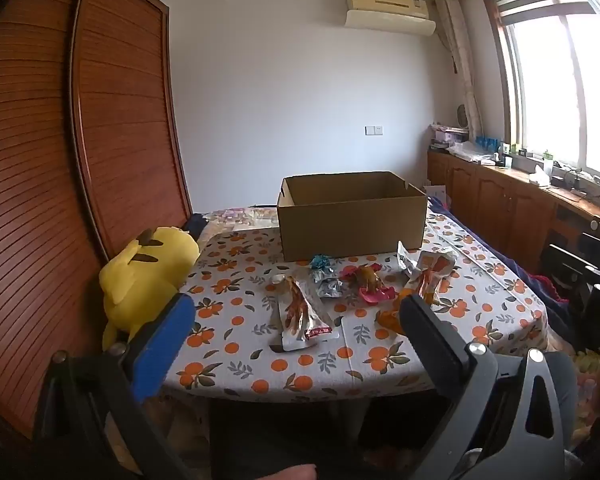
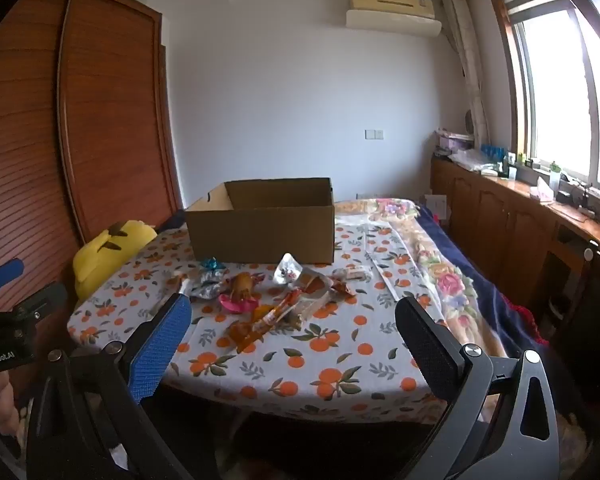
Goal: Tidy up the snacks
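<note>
Several snack packets lie in a loose pile on the orange-print tablecloth [image 1: 236, 344]: a long silver-and-brown packet [image 1: 300, 314], a pink one [image 1: 369, 282], a teal-topped silver one [image 1: 323, 276] and an orange-white one [image 1: 427, 280]. An open, empty-looking cardboard box [image 1: 351, 216] stands behind them. My left gripper [image 1: 296, 320] is open and empty, held back from the table's front edge. My right gripper [image 2: 294, 322] is open and empty too, in front of the pile [image 2: 268, 300] and the box [image 2: 260, 224].
A yellow plush toy [image 1: 148, 276] lies at the table's left edge beside a wooden wardrobe [image 1: 60, 160]. A bed with a floral blanket [image 2: 443, 280] runs along the table's right side. Wooden cabinets [image 2: 499, 216] with clutter stand under the window.
</note>
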The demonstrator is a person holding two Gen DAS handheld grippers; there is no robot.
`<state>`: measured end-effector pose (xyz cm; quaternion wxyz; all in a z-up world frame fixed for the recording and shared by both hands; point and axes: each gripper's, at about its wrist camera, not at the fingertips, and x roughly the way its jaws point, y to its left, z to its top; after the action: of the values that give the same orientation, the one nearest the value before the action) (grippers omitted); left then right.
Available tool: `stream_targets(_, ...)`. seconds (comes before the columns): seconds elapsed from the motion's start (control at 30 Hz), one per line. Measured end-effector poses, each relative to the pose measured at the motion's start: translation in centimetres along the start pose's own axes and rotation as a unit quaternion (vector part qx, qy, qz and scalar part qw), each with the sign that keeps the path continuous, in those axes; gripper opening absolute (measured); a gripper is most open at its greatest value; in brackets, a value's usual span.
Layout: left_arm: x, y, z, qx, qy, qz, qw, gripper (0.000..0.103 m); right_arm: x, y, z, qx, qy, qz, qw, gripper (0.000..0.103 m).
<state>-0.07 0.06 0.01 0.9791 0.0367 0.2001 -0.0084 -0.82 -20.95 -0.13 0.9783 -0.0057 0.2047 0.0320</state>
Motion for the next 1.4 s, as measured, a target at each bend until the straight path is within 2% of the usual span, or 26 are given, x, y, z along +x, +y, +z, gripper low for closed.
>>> stream_targets(1.4, -0.69, 0.13, 0.95, 0.006, -0.013, 0.007, 0.9999, 0.103, -0.06, -0.03, -0.15, 0.007, -0.003, 0.002, 1.000, 0.103)
